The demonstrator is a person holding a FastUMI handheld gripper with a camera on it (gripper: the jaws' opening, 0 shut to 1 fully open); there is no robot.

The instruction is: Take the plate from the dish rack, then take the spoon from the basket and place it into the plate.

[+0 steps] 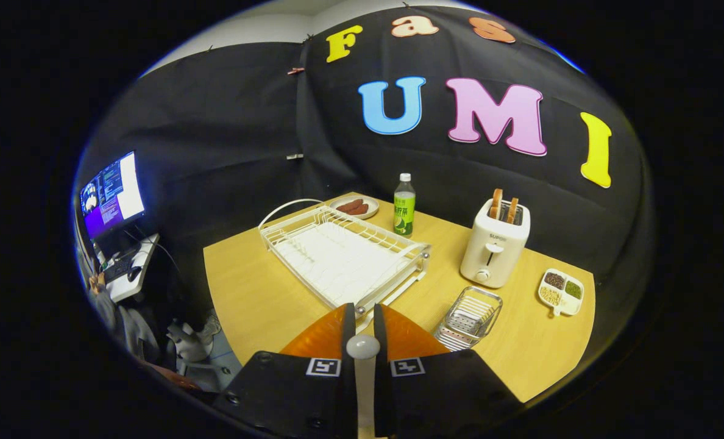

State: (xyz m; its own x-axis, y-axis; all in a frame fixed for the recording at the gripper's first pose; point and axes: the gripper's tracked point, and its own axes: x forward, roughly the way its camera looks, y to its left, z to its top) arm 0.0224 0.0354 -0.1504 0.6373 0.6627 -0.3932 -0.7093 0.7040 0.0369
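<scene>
Gripping the spoon point(362, 347), the gripper point(363, 329) has both fingers clenched on its handle, with the orange plate point(322, 338) lying just under the tips. The wire basket point(468, 318) sits beside them and looks empty. Judging by this, the last step is in hand: lower the spoon onto the plate and let go. Beyond stand the bare rack point(344, 256), a toaster point(496, 250) marked "SUPOR", and a bottle point(404, 212) whose label is too small to read.
</scene>
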